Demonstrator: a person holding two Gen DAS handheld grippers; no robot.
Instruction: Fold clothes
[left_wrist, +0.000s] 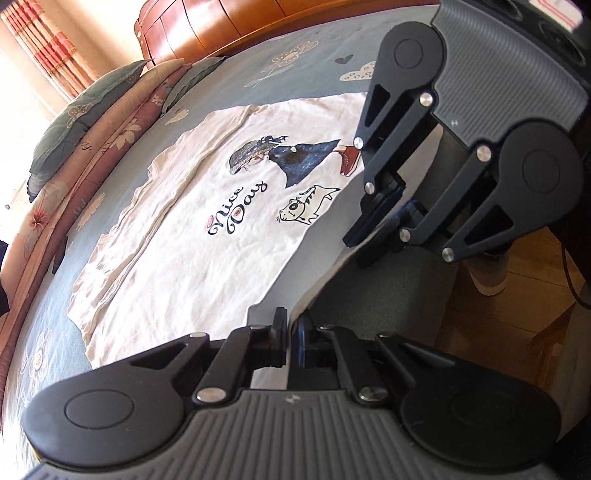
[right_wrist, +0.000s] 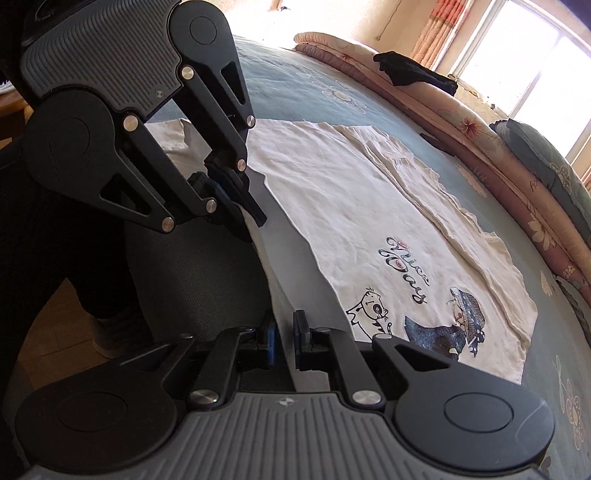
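Lying flat on the bed (left_wrist: 303, 70), the T-shirt (left_wrist: 192, 236) meets both tools at its near edge.

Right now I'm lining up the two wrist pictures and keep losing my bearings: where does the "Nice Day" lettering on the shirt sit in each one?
Left wrist view: the Nice Day lettering sits near the middle, slightly left, on the white shirt.
Right wrist view: it sits lower right of centre, reading tilted.
Shared landmark: the cartoon cat print lies beside the lettering in both views.
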